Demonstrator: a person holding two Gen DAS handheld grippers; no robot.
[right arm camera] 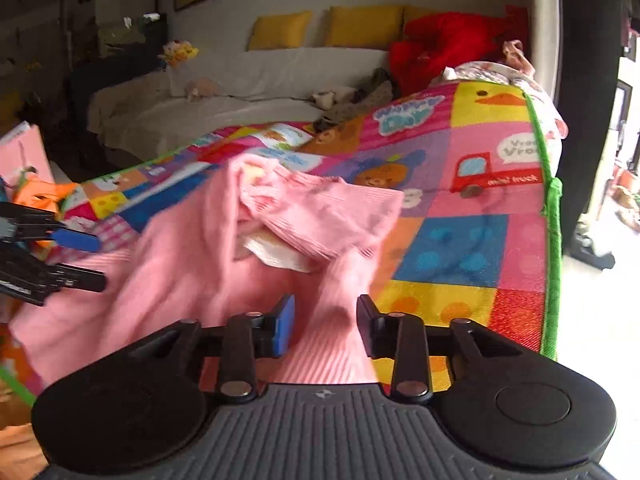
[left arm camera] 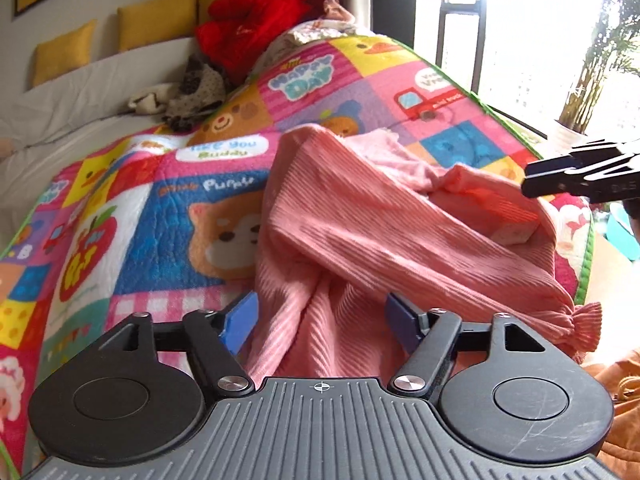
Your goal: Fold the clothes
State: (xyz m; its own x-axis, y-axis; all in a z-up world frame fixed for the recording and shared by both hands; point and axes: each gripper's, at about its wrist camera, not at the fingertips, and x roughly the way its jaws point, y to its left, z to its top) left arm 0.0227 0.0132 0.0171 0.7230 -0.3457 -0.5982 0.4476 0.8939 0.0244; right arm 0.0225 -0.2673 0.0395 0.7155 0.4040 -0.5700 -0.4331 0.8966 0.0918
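Pink ribbed garment (left arm camera: 344,216) lies crumpled on a colourful quilt (left arm camera: 160,208). Left gripper (left arm camera: 320,320) and right gripper (right arm camera: 325,326) each have jaws spread wide, fabric between them, ungripped.

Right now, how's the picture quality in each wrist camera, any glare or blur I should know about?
Left wrist view: the window is blown out white, while the pink garment is only slightly soft. Right wrist view: the pink garment is smeared by motion blur, the doorway at right glares, the room's left side is dim. Fisheye bends both.
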